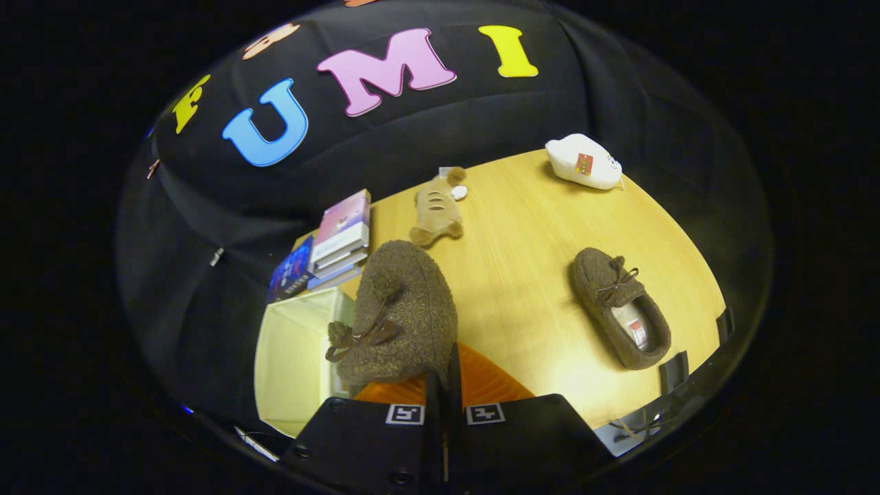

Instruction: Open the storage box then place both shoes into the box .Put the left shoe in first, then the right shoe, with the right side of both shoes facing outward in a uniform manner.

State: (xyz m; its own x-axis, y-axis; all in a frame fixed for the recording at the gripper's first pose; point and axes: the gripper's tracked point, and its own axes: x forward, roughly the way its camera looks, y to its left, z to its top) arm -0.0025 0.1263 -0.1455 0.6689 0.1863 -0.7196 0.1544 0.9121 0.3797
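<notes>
My gripper (444, 385) is shut on the heel edge of a brown fuzzy shoe (402, 316), which hangs lifted just ahead of the fingers, toe pointing away, its bow lace on the left side. Below and left of it stands the open cream storage box (295, 357), its inside showing. An orange ribbed surface (481, 381), perhaps the box's lid, lies under the shoe near the fingers. The second brown shoe (621, 306) lies flat on the wooden table (522, 275) to the right, its opening facing up.
A stack of books (330, 251) sits beyond the box. A tan plush toy (438, 206) lies at the table's far side and a white plush toy (584, 161) at the far right corner. Black cloth walls surround the table.
</notes>
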